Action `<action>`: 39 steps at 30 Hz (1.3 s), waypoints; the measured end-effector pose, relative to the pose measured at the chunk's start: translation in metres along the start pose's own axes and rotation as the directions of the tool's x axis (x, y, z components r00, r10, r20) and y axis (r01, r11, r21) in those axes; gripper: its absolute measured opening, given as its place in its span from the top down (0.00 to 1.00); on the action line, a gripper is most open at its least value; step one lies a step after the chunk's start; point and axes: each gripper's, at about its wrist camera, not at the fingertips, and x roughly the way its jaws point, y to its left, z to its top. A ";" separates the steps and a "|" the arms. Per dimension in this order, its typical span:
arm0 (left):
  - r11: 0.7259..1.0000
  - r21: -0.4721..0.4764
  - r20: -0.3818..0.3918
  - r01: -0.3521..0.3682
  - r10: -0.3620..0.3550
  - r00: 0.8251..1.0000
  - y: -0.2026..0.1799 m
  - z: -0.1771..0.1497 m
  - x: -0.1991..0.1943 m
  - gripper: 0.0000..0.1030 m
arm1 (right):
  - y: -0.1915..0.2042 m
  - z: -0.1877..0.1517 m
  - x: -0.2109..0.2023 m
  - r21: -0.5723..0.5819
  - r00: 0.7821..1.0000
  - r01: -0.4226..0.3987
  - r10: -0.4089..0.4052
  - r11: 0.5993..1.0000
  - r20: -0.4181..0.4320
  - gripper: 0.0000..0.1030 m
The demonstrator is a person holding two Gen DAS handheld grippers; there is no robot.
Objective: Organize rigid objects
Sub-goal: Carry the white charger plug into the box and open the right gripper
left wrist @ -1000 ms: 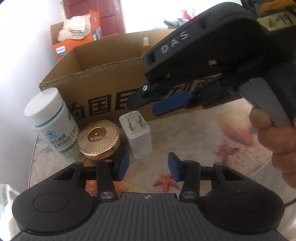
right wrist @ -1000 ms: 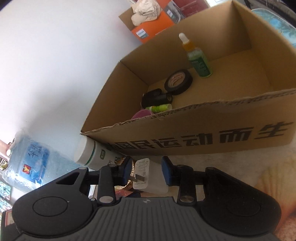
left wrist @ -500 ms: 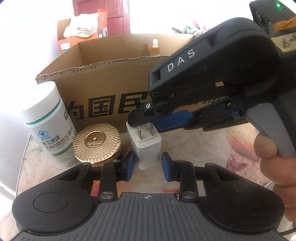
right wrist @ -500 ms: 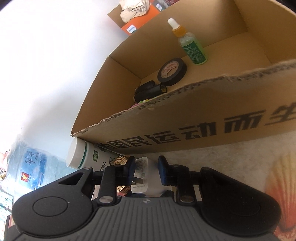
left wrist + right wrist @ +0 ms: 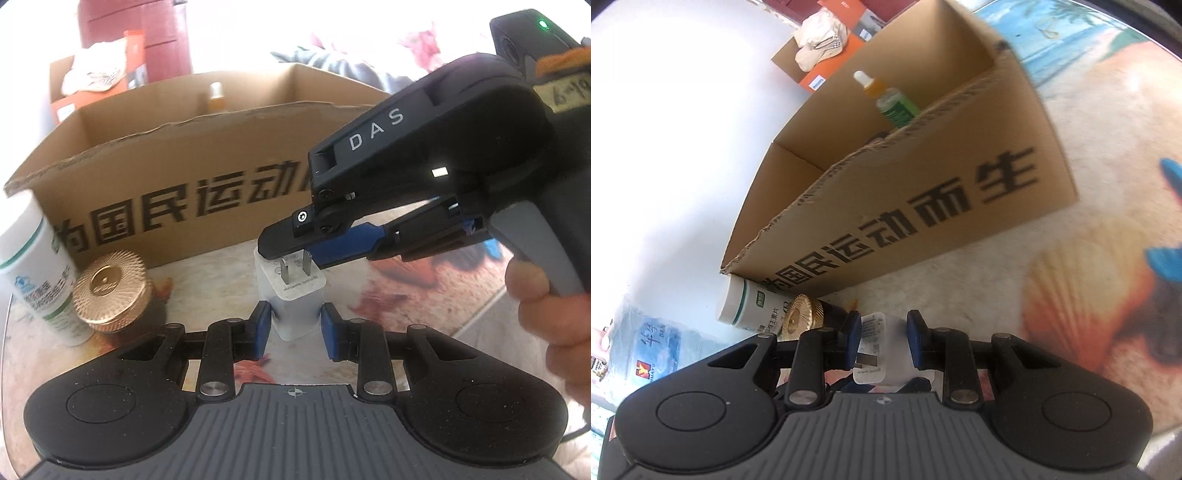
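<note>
Left wrist view: the left gripper [image 5: 294, 326] stands with its blue pads parted, one on each side of the white plug-in charger [image 5: 295, 295]; narrow gaps show between pads and charger, so no grip is made. The charger stands on the shell-print tabletop [image 5: 388, 295], prongs up. The right gripper [image 5: 291, 254] reaches in from the right, held by a hand [image 5: 554, 295], its fingertips over the charger's pronged top. Ahead and left of the left gripper stand a gold-lidded jar [image 5: 110, 291] and, beside it, a white supplement bottle [image 5: 33, 266]. Beyond them lies the open cardboard box [image 5: 184, 184] with black printed characters.

Right wrist view: the right gripper [image 5: 882, 341] holds its pads moderately apart around the charger [image 5: 879, 350]; the left pad lies against the labelled face, whereas the right pad shows a sliver of space, so whether it grips cannot be told. Left of the fingers are the jar [image 5: 803, 314] and bottle [image 5: 750, 306]. Ahead, inside the box [image 5: 923, 206], stands a green dropper bottle [image 5: 890, 99]. Far left, a water jug [image 5: 646, 343].
</note>
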 end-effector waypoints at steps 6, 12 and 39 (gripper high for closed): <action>0.996 0.085 0.002 -0.031 0.030 1.000 -0.017 0.002 0.002 0.69 | -0.005 -0.004 -0.006 0.016 1.000 -0.001 0.001 1.000 0.001 0.70; 0.997 0.075 -0.019 -0.032 0.034 0.999 -0.022 0.008 0.008 0.69 | -0.003 -0.005 -0.002 0.018 1.000 -0.001 0.001 1.000 -0.003 0.69; 0.986 0.005 0.159 -0.164 0.161 0.974 -0.021 0.059 -0.072 0.72 | 0.065 0.009 -0.057 -0.140 0.978 -0.153 0.170 0.978 0.122 0.66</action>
